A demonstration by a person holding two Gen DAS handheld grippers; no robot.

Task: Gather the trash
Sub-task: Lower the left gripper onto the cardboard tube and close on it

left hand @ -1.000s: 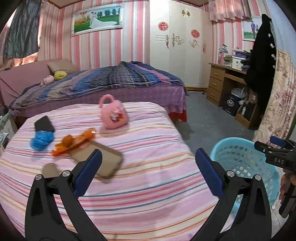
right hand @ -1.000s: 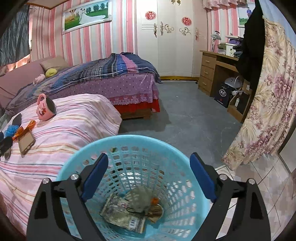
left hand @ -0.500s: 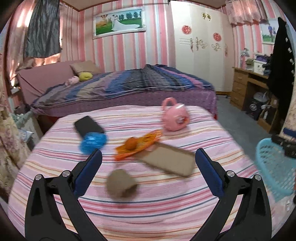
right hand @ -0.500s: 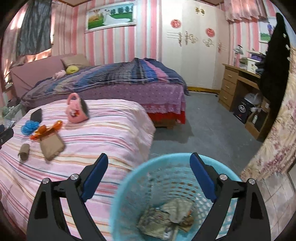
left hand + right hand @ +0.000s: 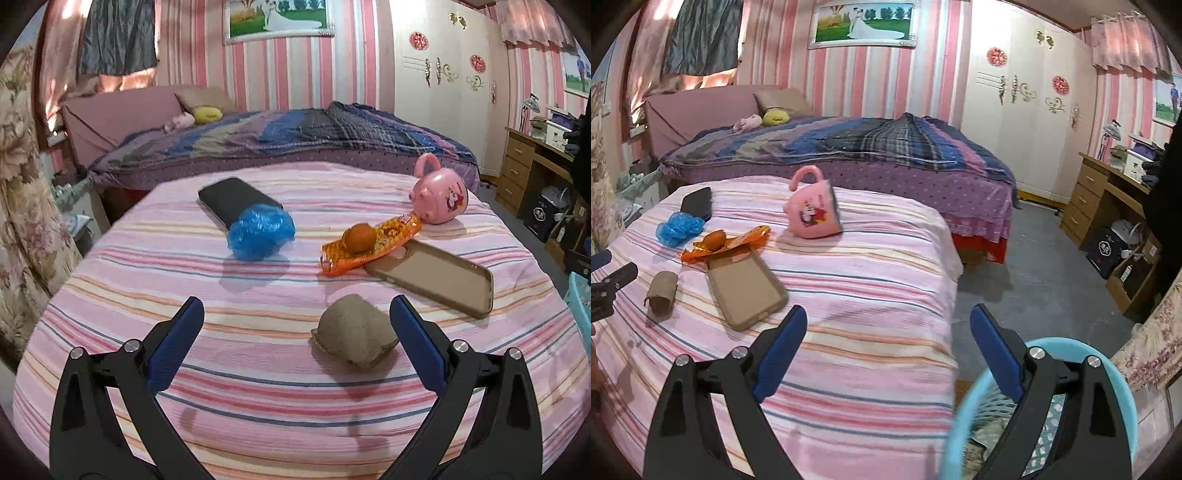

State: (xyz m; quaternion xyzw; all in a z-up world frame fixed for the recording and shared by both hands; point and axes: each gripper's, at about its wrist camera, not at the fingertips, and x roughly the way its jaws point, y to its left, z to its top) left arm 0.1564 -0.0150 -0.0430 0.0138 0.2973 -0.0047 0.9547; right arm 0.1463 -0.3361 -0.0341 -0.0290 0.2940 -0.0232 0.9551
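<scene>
On the pink striped bed lie a squashed brown cardboard tube, an orange snack wrapper and a crumpled blue plastic bag. My left gripper is open, low over the bed, with the tube just inside its right finger. My right gripper is open and empty at the bed's corner, above the rim of a light blue trash basket that holds some paper trash. The tube, wrapper and blue bag also show in the right wrist view.
A pink mug lies on its side, with a tan phone case and a black phone nearby. A second bed, a white wardrobe and a wooden desk stand behind. A floral curtain hangs at the left.
My left gripper has swung left and come down close to the cardboard tube. My right gripper has turned left away from the basket, which now sits at the lower right of its view.
</scene>
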